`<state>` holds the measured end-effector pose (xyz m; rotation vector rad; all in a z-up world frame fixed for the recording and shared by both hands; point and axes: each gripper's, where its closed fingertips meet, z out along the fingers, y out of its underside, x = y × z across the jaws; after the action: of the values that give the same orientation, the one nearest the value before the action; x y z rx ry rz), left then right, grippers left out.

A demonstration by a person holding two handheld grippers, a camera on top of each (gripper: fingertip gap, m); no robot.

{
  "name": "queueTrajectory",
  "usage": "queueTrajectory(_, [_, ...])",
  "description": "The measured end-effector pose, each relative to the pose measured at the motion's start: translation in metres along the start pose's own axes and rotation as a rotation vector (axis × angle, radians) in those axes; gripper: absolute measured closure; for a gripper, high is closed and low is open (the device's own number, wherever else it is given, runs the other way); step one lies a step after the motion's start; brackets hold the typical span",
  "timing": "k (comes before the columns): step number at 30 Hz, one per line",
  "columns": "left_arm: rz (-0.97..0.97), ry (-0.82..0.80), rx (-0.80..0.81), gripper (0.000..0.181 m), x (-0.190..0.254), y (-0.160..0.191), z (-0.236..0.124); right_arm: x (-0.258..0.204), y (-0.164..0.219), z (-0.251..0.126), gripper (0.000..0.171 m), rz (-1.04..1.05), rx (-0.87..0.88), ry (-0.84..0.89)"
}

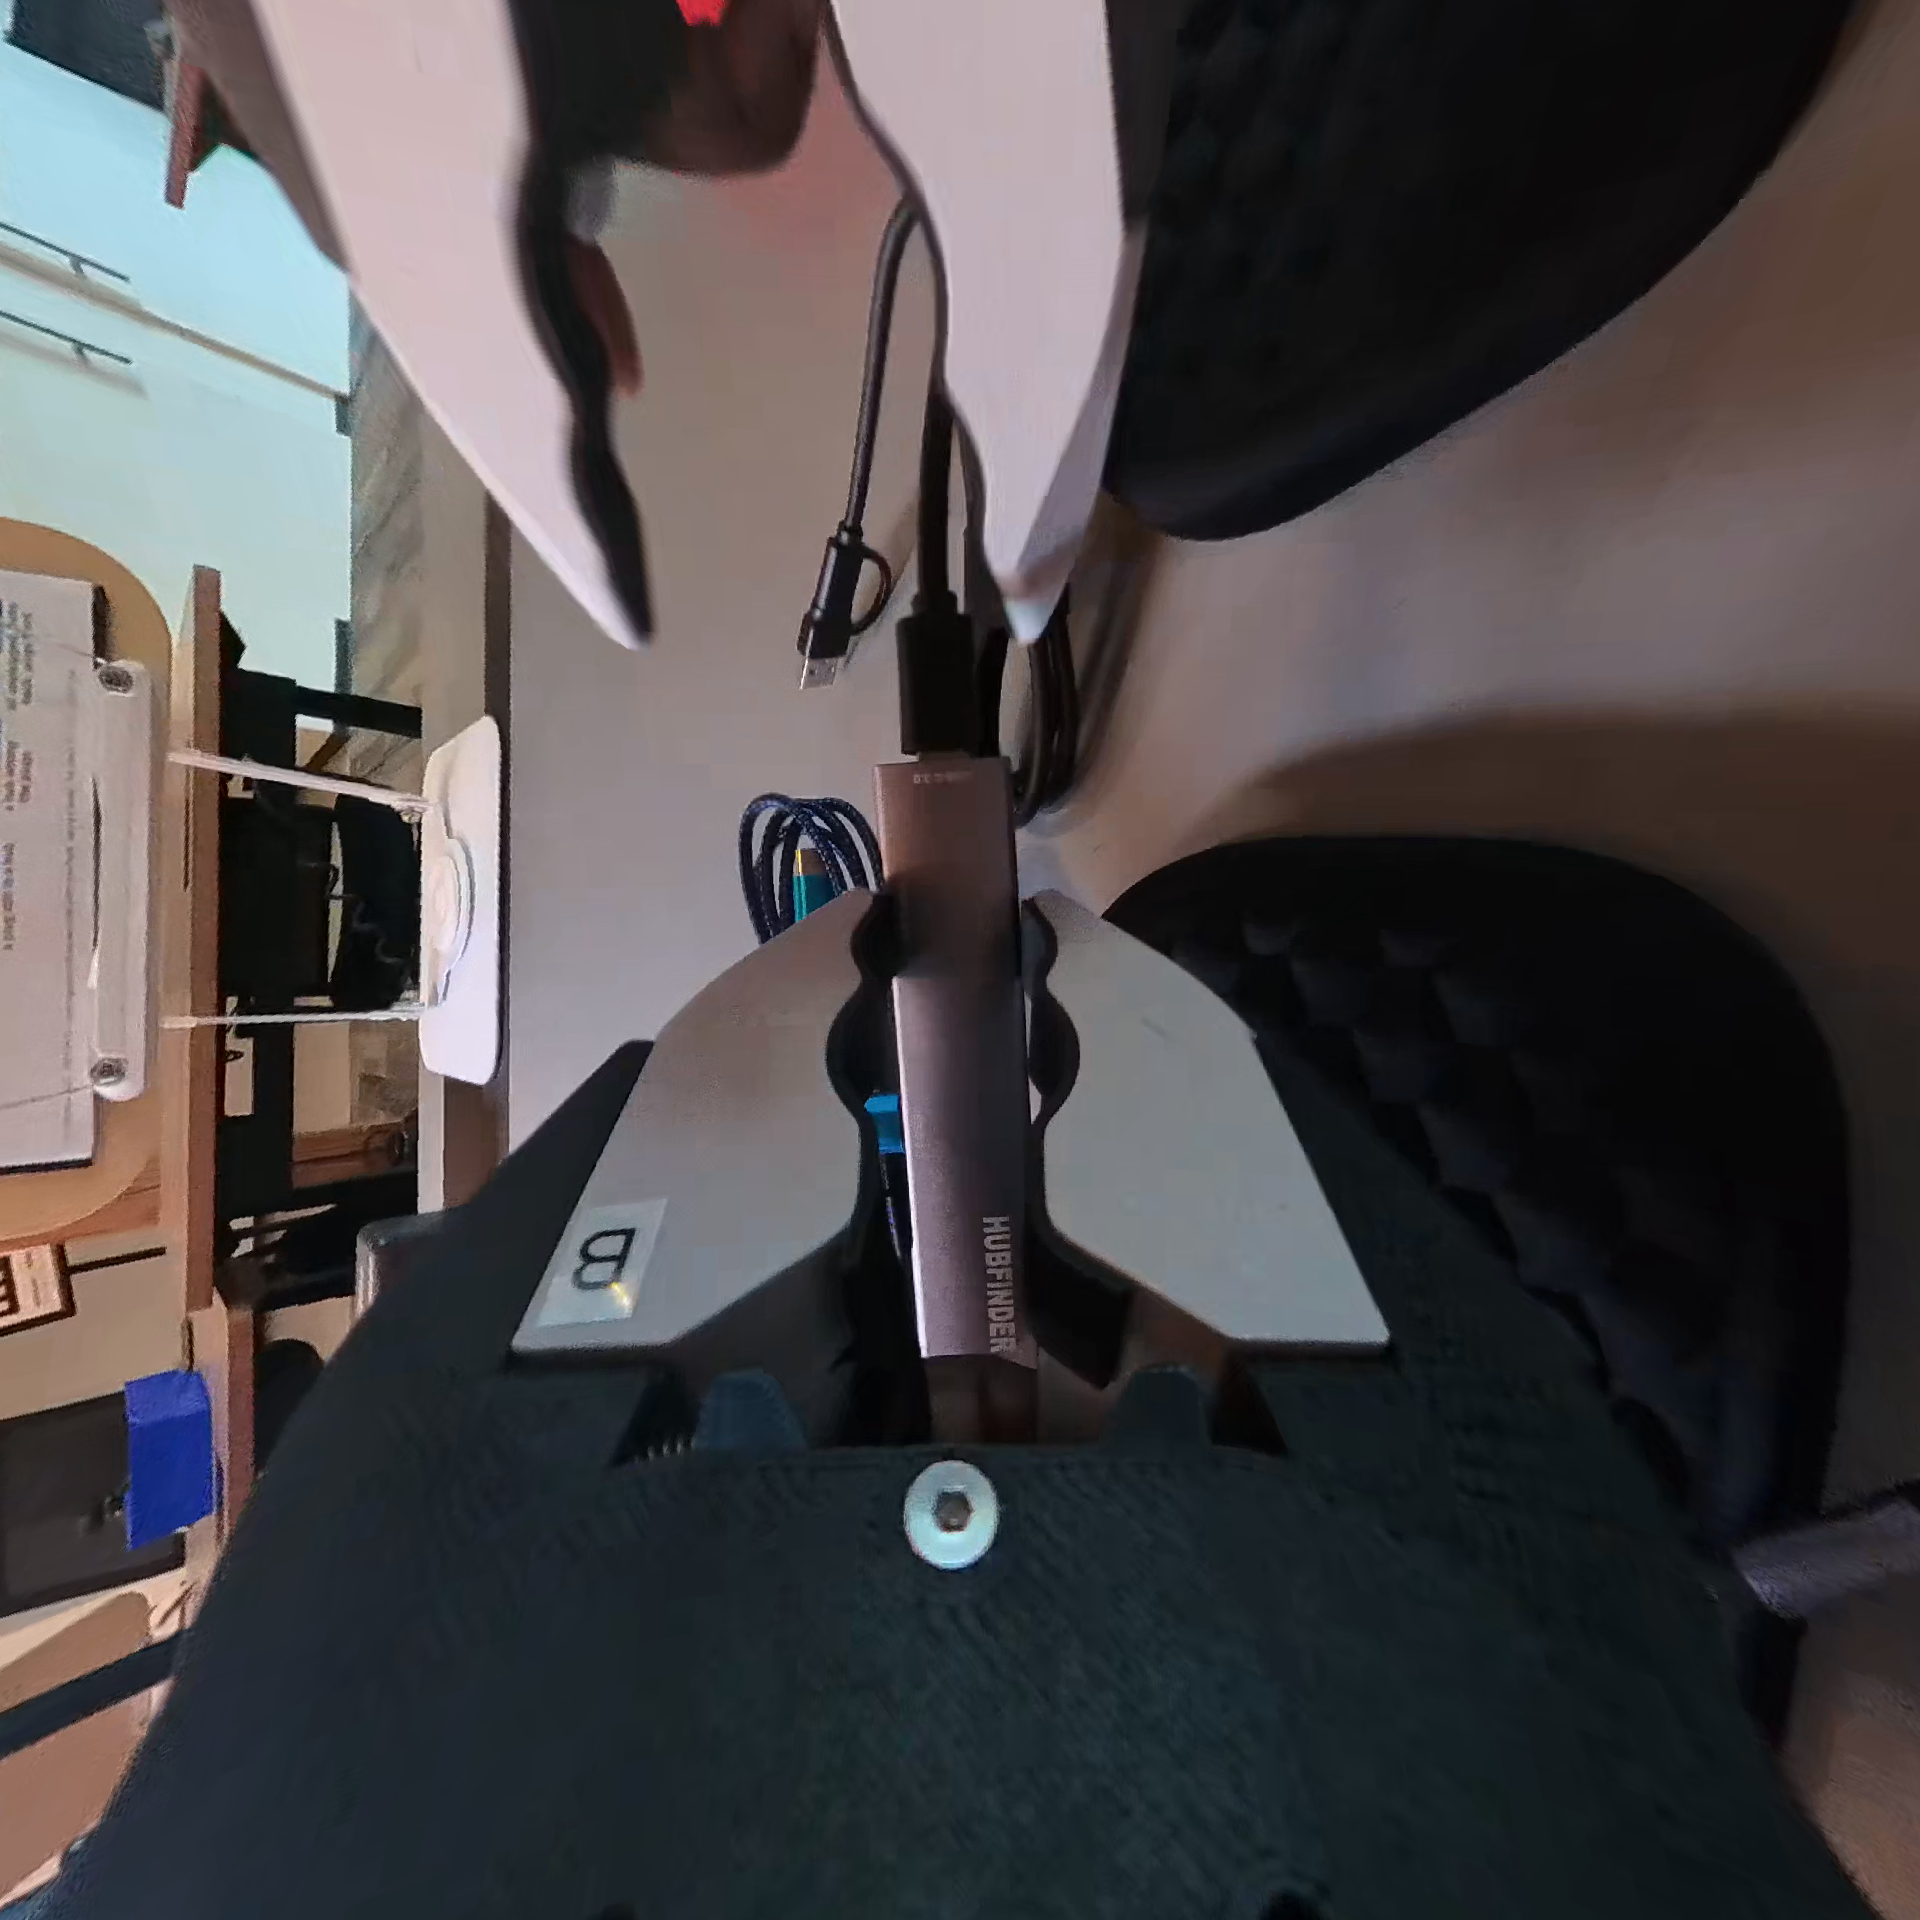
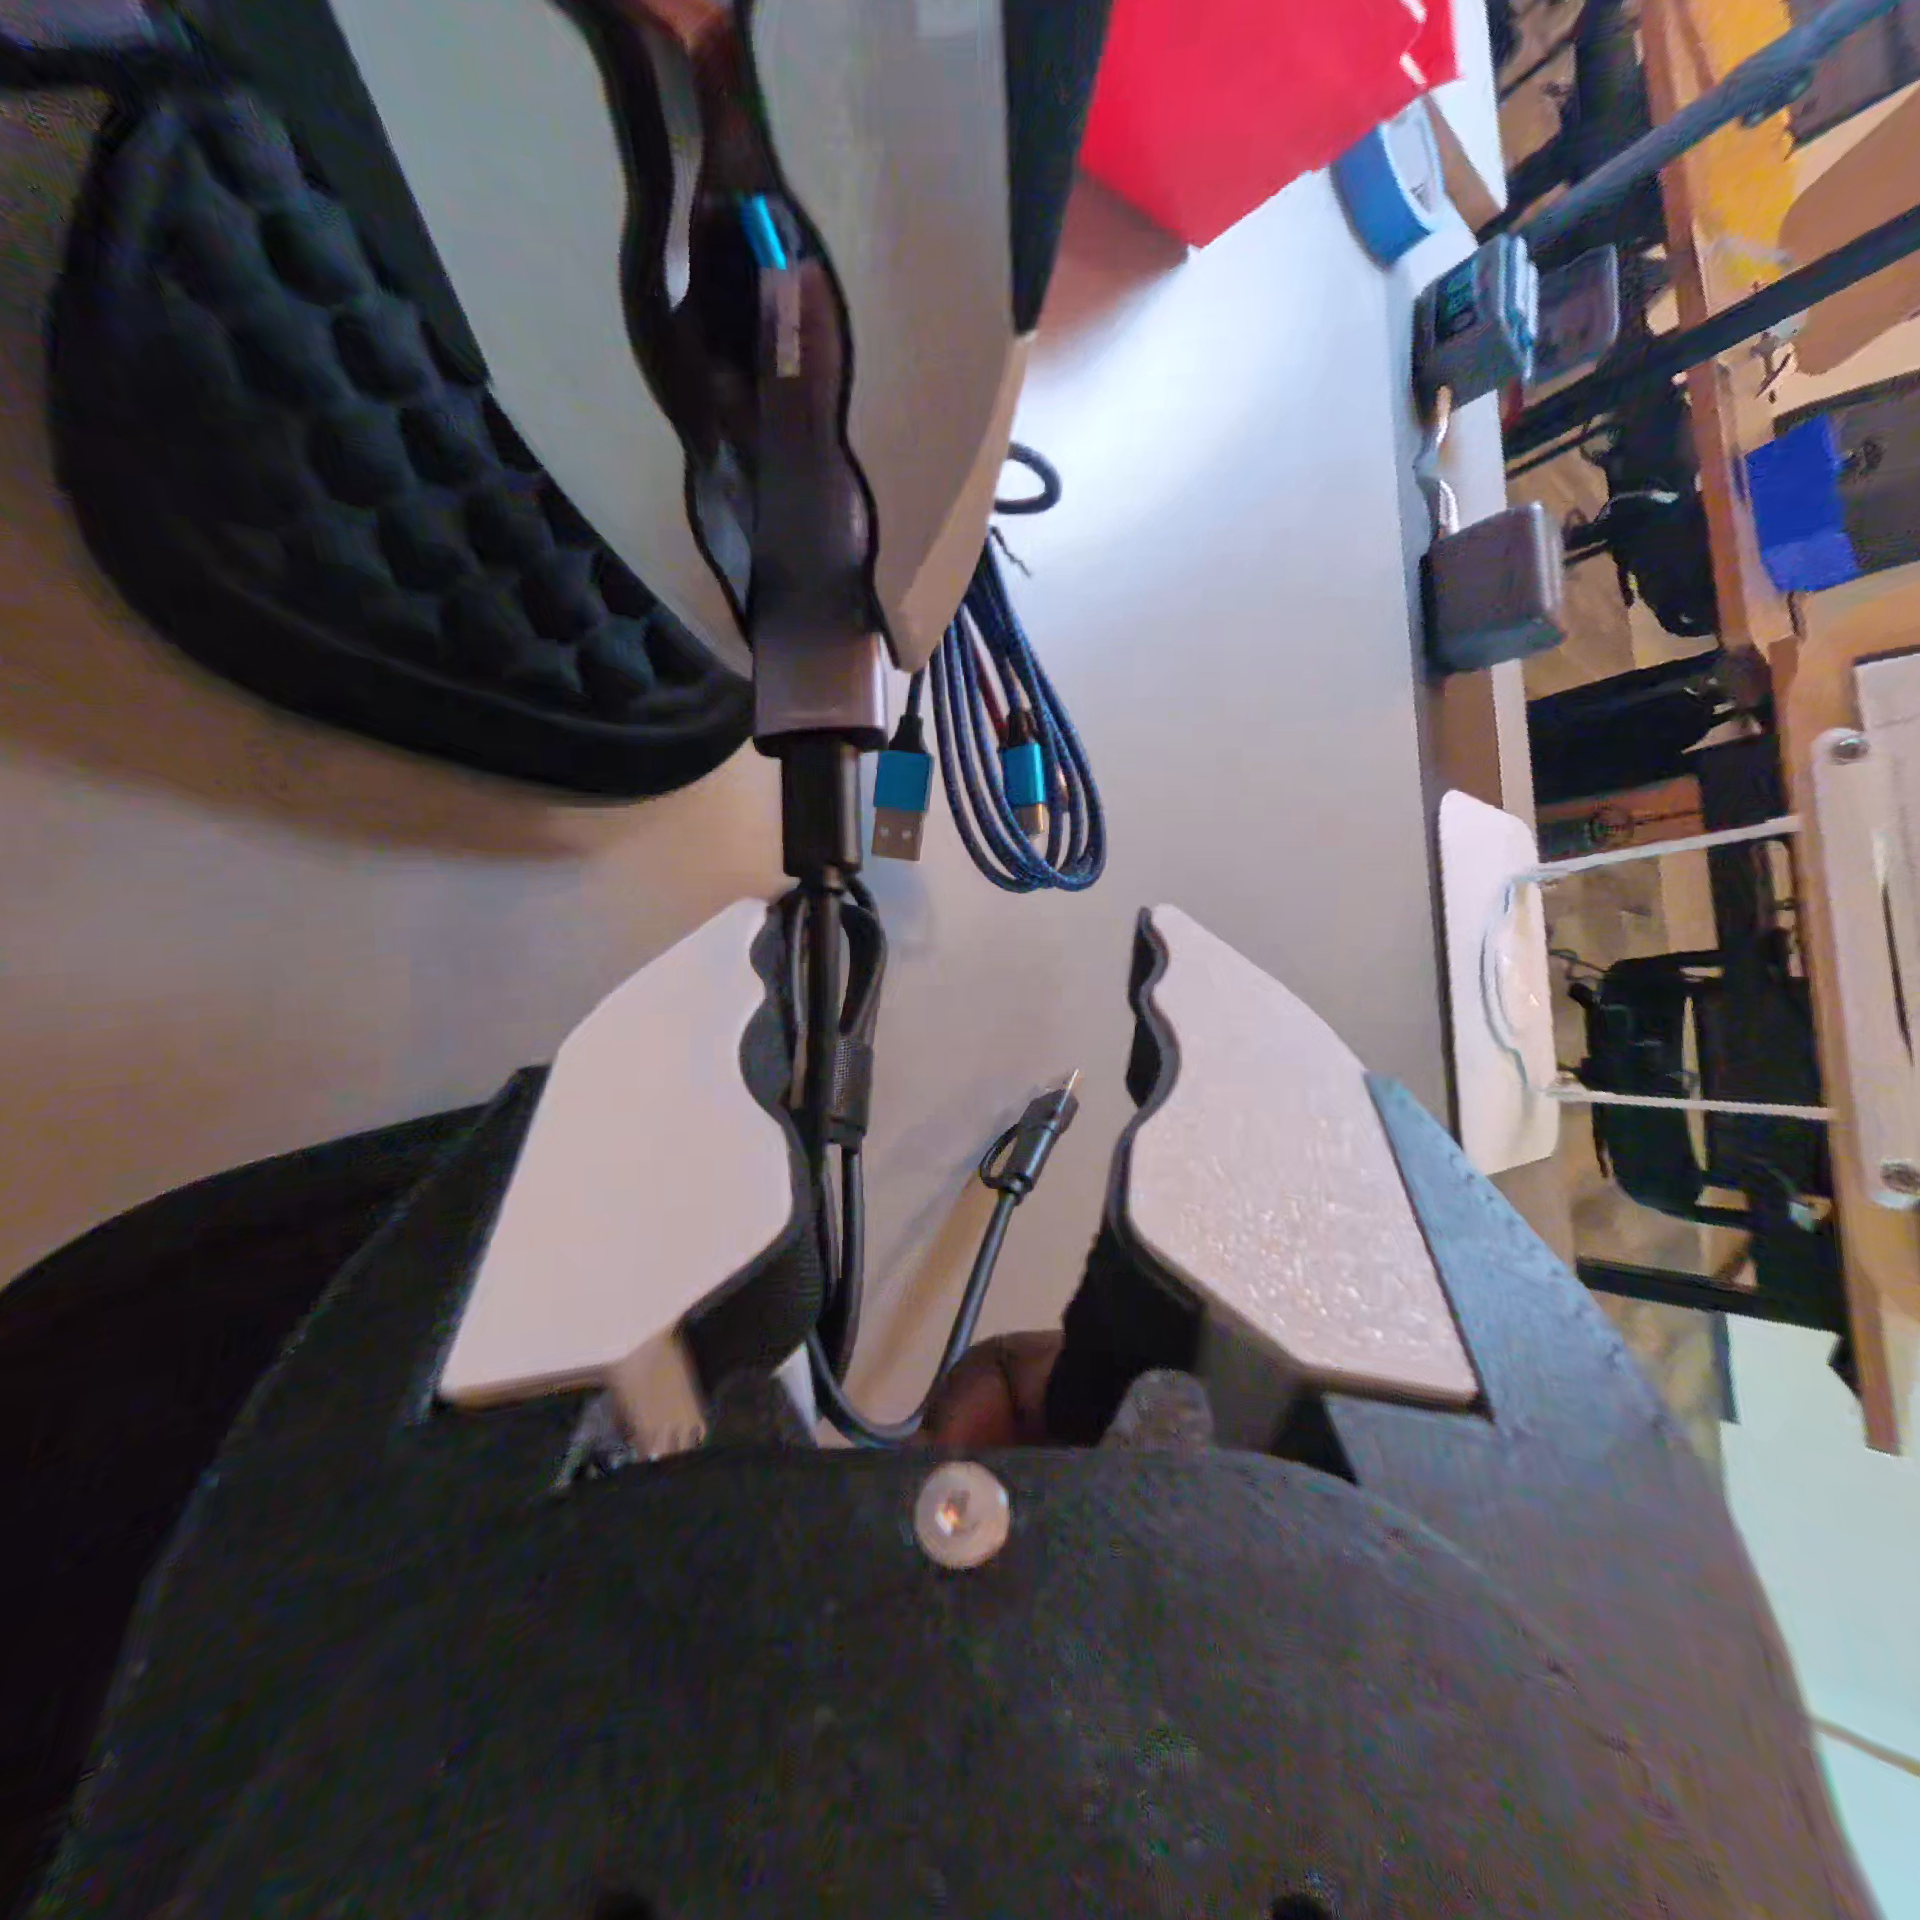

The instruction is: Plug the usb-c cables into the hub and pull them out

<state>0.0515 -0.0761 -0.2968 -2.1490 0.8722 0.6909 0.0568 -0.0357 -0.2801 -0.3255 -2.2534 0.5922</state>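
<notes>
Two handheld grippers meet over a white table, one holding a USB hub.

Nearest, the left gripper (image 1: 951, 914) has its jaws closed tight on the grey hub (image 1: 956, 1039), which points forward with a black cable plug (image 1: 935, 681) seated in its far end. Facing it, the right gripper (image 2: 951, 920) has its jaws spread wide, holding nothing; a loose black cable end (image 2: 1039, 1127) lies between them. Farther along the table (image 2: 1226, 582), a coiled blue braided cable (image 2: 1023, 769) rests beside the hub.
</notes>
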Motion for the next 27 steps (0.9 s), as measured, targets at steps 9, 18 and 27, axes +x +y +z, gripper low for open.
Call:
queueTrajectory(9, [-0.006,0.022,0.021,0.157,-0.001,0.001,-0.009,-0.018,-0.005,0.019,0.171,-0.012,0.062,0.003])
queueTrajectory(18, [-0.041,0.013,0.026,0.156,0.005,0.011,-0.007,-0.005,-0.015,-0.008,0.121,0.158,0.196,-0.083])
queueTrajectory(27, [-0.077,0.048,0.047,0.157,0.008,0.011,-0.003,-0.024,-0.022,0.009,0.123,0.015,0.143,-0.084])
